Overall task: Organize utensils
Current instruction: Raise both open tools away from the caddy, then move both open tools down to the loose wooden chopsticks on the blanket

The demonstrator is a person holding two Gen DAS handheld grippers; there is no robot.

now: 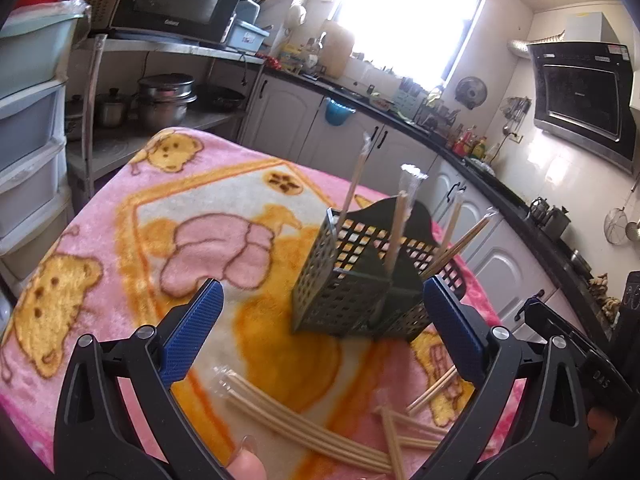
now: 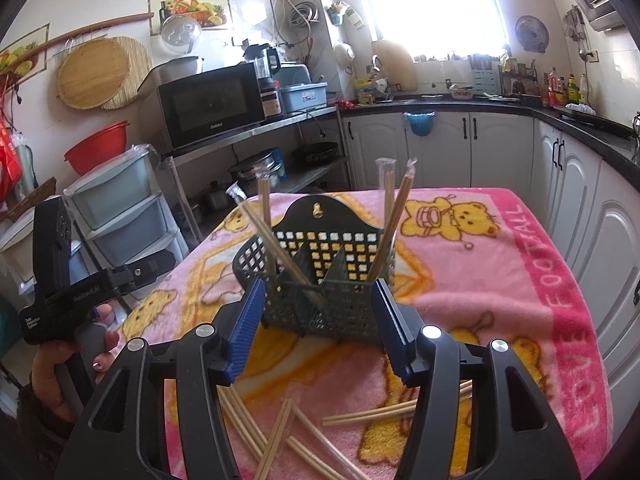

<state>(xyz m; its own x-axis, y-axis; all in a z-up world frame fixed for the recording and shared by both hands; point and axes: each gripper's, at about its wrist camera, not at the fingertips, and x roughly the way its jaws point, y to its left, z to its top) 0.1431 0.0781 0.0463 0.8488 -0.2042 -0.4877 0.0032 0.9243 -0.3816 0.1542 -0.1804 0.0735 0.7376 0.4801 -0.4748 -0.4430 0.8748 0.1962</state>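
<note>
A dark perforated utensil caddy (image 2: 320, 280) stands upright on a pink teddy-bear blanket (image 1: 100, 240) that covers the table, its solid back plate with the hanging hole on the far side, so the open compartments face both grippers. Several wrapped pairs of chopsticks (image 2: 390, 224) already lean inside, tips down and wrapped ends fanning outward — likely because the compartments are wide and nothing holds them straight. The rest, loose wrapped chopsticks (image 1: 296, 416), lie scattered and crossing on the blanket just in front of the caddy, within easy reach of either tool. The left gripper (image 1: 320, 332) has its blue-padded fingers spread wide with nothing between them, tilted down over the loose pile. The right gripper (image 2: 314, 328) is likewise parted and empty, its fingers framing the caddy from the near side without clearly touching it. Both seem poised for a pick from the pile — the sorting looks roughly half done, judging by how many sticks remain flat.
</note>
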